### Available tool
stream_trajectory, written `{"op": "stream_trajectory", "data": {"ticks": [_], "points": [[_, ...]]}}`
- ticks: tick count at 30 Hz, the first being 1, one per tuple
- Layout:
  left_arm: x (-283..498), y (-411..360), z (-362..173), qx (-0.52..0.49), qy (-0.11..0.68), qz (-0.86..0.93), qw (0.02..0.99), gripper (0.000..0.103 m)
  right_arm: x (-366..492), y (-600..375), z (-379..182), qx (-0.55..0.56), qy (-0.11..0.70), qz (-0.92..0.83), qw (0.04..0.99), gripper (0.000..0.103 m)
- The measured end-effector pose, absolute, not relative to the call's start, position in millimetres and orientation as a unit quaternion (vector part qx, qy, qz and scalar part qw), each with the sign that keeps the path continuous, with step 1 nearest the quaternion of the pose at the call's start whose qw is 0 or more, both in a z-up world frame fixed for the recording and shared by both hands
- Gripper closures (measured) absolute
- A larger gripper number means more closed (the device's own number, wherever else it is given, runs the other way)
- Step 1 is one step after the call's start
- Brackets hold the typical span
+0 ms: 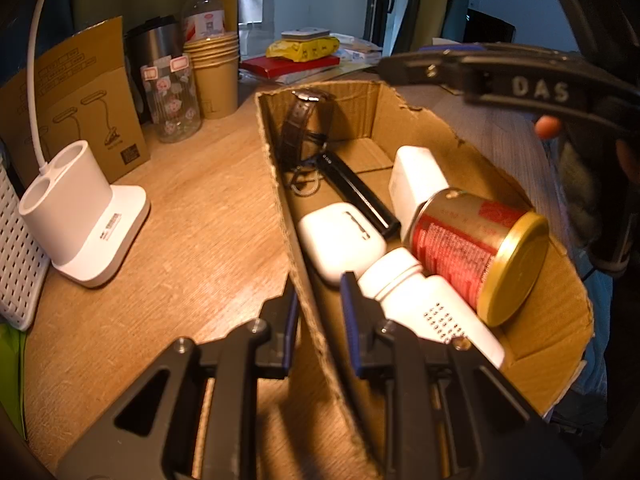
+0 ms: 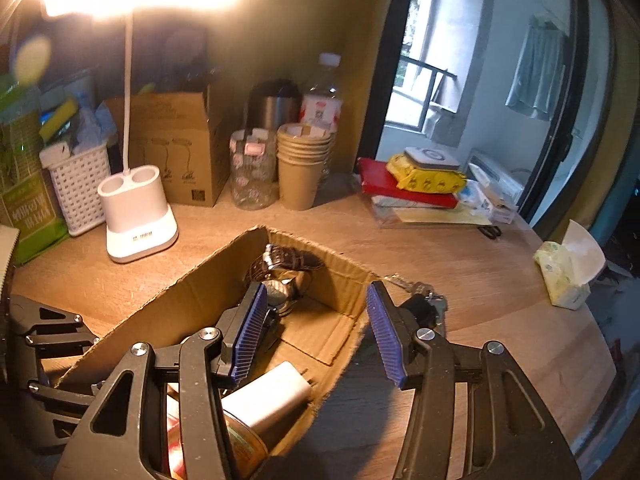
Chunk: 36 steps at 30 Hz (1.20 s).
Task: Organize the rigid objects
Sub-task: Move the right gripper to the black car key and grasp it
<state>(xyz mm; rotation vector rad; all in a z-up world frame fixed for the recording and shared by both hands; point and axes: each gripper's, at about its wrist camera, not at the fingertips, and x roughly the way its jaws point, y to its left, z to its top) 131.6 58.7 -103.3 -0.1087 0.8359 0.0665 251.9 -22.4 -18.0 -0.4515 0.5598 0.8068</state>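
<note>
An open cardboard box [image 1: 536, 344] [image 2: 188, 296] lies on the wooden desk. It holds a red can with a gold lid [image 1: 476, 248], a white pill bottle [image 1: 432, 304], a white earbud case [image 1: 340, 240], a white charger block [image 1: 416, 180] [image 2: 272, 396], a black stick [image 1: 360, 196] and a brown-strapped watch [image 1: 304, 128] [image 2: 284, 264]. My left gripper [image 1: 318, 312] straddles the box's left wall, its jaws close on it. My right gripper [image 2: 316, 328] is open and empty above the box's right wall. A bunch of keys [image 2: 420, 300] lies on the desk just behind its right finger.
A white desk lamp base [image 1: 84, 216] [image 2: 138, 216] stands left of the box. Behind are a lamp carton [image 2: 180, 148], glass jar [image 2: 252, 172], stacked paper cups [image 2: 302, 160], thermos, water bottle and white basket [image 2: 76, 188]. Books with a yellow pack [image 2: 424, 176] and a tissue pack [image 2: 568, 276] sit right.
</note>
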Motion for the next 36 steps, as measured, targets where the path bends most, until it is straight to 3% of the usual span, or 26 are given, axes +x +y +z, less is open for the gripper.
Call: {"op": "stream_trajectory", "data": {"ticks": [5, 19, 36], "points": [[132, 59, -103, -0.053, 0.406, 0.032, 0.912, 0.081, 254, -36, -9, -0.200, 0.259, 0.376, 0.867, 0.043], [132, 59, -103, -0.053, 0.406, 0.032, 0.912, 0.081, 280, -73, -3, -0.156, 0.257, 0.338, 0.892, 0.043], [132, 59, -103, -0.053, 0.406, 0.032, 0.912, 0.081, 326, -85, -35, -0.134, 0.298, 0.303, 0.895, 0.042]]}}
